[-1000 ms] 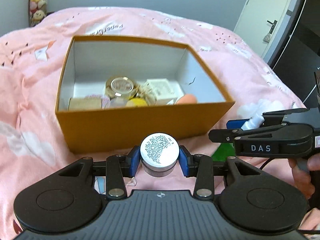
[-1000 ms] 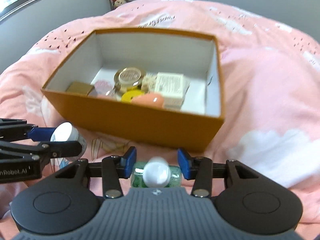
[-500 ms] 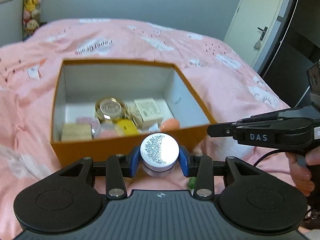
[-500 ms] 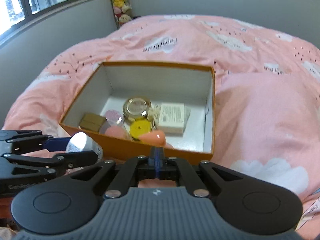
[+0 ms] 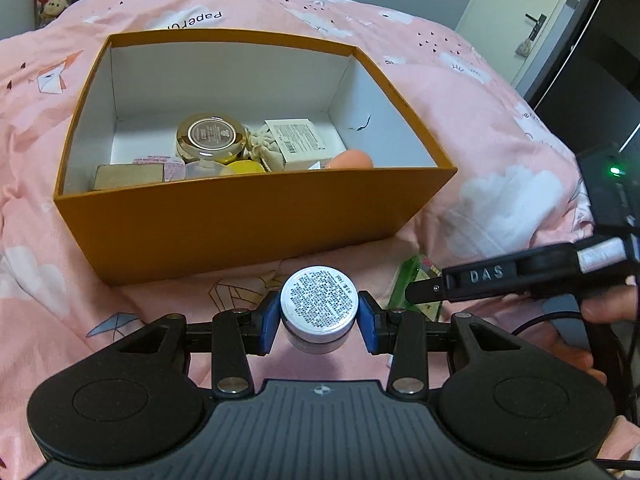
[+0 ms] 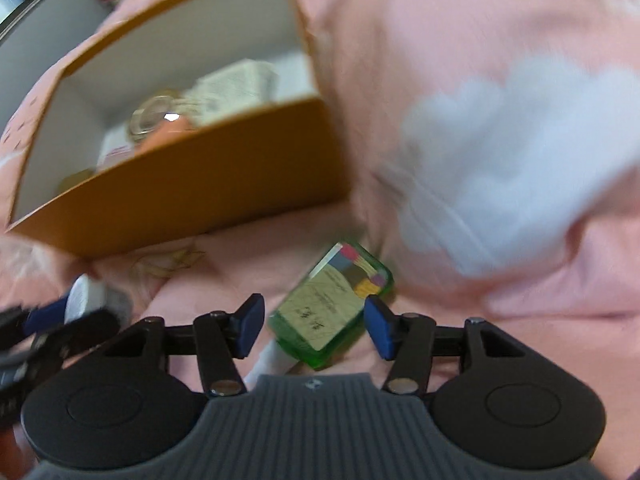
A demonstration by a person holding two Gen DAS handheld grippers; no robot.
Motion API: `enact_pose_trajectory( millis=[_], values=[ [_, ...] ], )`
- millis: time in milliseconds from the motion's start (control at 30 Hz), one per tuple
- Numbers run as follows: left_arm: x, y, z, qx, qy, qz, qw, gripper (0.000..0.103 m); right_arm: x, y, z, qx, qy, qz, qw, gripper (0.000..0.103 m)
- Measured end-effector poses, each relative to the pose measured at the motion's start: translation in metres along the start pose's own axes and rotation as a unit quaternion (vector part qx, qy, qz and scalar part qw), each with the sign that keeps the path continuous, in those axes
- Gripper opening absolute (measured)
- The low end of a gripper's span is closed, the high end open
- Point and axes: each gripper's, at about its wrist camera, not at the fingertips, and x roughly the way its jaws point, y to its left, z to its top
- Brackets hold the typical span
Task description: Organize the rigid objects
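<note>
My left gripper is shut on a small round silver-lidded jar, held above the pink bedspread in front of the orange box. My right gripper is open, its blue pads on either side of a green glass bottle that lies on the bedspread, right of the box's near corner. The bottle also shows in the left wrist view, partly behind the right gripper. The right wrist view is motion-blurred.
The box holds a gold-lidded jar, a white carton, a cloth pouch, a yellow disc, a peach egg-shaped item and a tan block. The pink duvet bulges beside the box. A door stands at far right.
The right gripper was shut on the green bottle, lost it while rising shut and empty, and is now lowered and open around the bottle on the bed. The left gripper keeps holding the jar.
</note>
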Motion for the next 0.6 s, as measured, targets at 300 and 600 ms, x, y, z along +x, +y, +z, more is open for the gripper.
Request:
enact_pose_trajectory(
  millis=[300, 600],
  values=[
    [0.008, 0.001, 0.004, 0.005, 0.006, 0.006, 1.0000, 0.046, 0.031, -0.026, 0.010, 0.098, 0.023, 0.022, 0.995, 0.061],
    [-0.013, 0.008, 0.026, 0.002, -0.021, -0.001, 0.9998, 0.046, 0.015, -0.023, 0.009, 0.067, -0.001, 0.042, 0.997, 0.050]
  ],
)
